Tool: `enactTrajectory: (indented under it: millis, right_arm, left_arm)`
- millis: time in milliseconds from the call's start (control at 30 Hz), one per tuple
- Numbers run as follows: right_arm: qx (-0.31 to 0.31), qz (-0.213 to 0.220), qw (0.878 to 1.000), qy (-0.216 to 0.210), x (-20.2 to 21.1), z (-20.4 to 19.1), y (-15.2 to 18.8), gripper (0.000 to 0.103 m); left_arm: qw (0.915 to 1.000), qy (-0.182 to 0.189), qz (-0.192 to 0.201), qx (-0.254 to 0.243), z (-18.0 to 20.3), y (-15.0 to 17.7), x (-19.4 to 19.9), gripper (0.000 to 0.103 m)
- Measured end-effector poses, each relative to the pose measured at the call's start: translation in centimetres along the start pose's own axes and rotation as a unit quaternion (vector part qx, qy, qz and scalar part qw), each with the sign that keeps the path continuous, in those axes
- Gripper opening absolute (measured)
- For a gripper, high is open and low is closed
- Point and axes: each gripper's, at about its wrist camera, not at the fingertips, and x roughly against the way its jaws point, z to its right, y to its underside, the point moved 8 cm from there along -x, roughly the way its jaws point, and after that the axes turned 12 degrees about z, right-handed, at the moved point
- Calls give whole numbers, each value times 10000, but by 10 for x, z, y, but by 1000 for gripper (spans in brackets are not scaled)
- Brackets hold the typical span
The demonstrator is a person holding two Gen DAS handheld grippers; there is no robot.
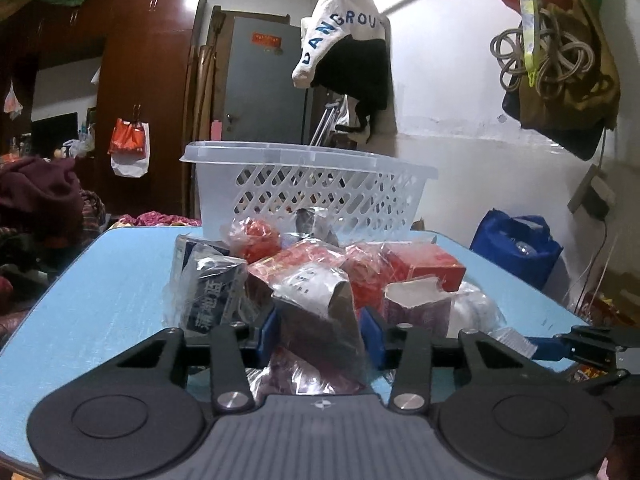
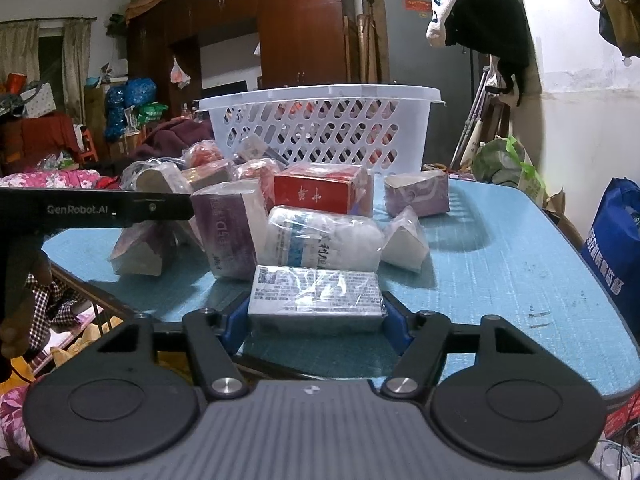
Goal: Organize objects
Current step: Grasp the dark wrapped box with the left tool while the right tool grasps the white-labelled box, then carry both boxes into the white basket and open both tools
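The left gripper (image 1: 320, 334) is clenched on a dark wrapped packet (image 1: 320, 320), both blue pads pressed against its sides, at the near end of the heap on the blue table (image 1: 100, 300). The right gripper (image 2: 316, 316) is likewise closed on a grey printed box (image 2: 316, 294) in clear wrap, which sits on the table just short of the heap. The white basket (image 2: 320, 128) stands at the far edge of the table, behind everything. Between the grey printed box and the basket lie a white wrapped bundle (image 2: 320, 236), a red box (image 2: 316, 192), and a purple box (image 2: 228, 232), packed close and touching. A second purple box (image 2: 416, 196), torn open at the top, sits right of the red box, nearer the basket. The left gripper's black arm (image 2: 100, 208) crosses in front of the heap's left side, hiding part of it. A blue bag (image 2: 616, 240) stands off the table, well right of the basket.
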Motion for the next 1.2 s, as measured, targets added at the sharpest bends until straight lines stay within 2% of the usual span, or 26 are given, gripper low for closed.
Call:
enactTrajectory:
  millis: [267, 500, 667, 800, 900, 1000, 1067, 1133, 1167, 1200]
  right_arm:
    - [-40, 162, 9999, 28, 7, 5, -9, 69]
    - [-80, 344, 9994, 49, 17, 12, -24, 69]
    - [24, 550, 9985, 3, 12, 15, -54, 69]
    - [161, 845, 9963, -18, -13, 22, -104, 69]
    - [323, 952, 9949, 17, -51, 28, -145, 69]
    - [593, 788, 9950, 159, -104, 33, -170, 69]
    - [752, 581, 9949, 328, -136, 40, -176, 69]
    - [708, 409, 9961, 321, -159, 47, -178, 69]
    - [681, 354, 9966, 294, -166, 49, -177, 72]
    - [695, 376, 9964, 302, -170, 50, -178, 77]
  left_arm:
    - [9991, 48, 418, 29, -6, -18, 12, 47]
    - [9974, 170, 625, 310, -16, -32, 14, 46]
    - [9953, 283, 776, 501, -24, -61, 4, 46]
    - [9940, 269, 883, 591, -27, -99, -23, 46]
    - [9951, 149, 812, 546, -29, -129, -58, 46]
    - [9974, -67, 557, 447, -37, -148, -108, 46]
    - [9984, -320, 226, 412, -48, -150, -145, 46]
    - [9985, -393, -91, 383, -55, -144, -172, 48]
    - [9985, -437, -133, 300, -57, -141, -180, 57]
    - [9983, -501, -179, 255, -60, -138, -185, 80]
